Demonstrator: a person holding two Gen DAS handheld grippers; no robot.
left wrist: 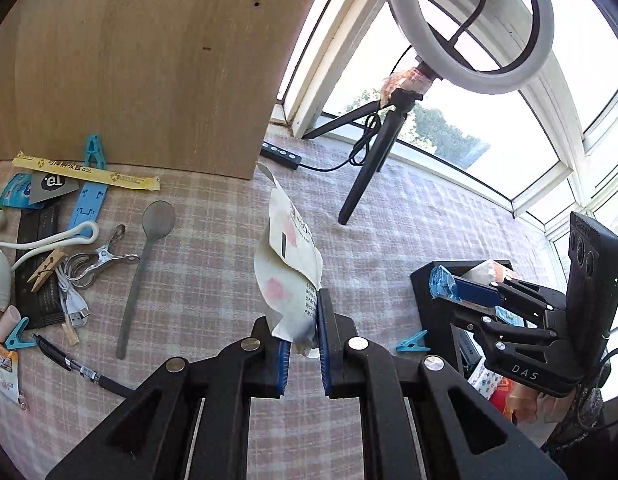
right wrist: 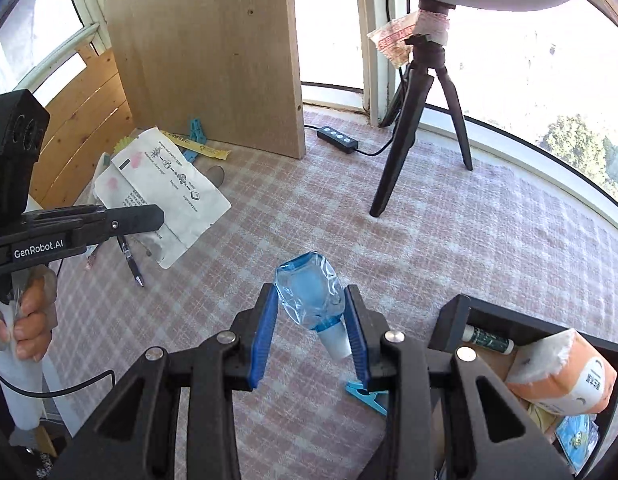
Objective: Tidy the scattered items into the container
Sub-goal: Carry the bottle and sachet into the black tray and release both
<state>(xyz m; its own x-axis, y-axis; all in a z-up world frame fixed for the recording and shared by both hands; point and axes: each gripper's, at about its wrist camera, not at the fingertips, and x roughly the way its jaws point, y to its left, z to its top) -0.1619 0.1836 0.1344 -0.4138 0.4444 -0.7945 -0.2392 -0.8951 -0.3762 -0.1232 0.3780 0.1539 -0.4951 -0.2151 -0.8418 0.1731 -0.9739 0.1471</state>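
The spoon (left wrist: 149, 264) lies on the tablecloth (left wrist: 213, 272), left of the container (left wrist: 423, 280).

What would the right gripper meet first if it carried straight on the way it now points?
Probably the checked tablecloth: the right gripper, shut on the blue bottle, points down at bare cloth left of the black container.

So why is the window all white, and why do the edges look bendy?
Left wrist view: sun through the window washes it out and the ring light looks curved by the fisheye lens. Right wrist view: the sky behind the tripod glares white; the wooden board bows.
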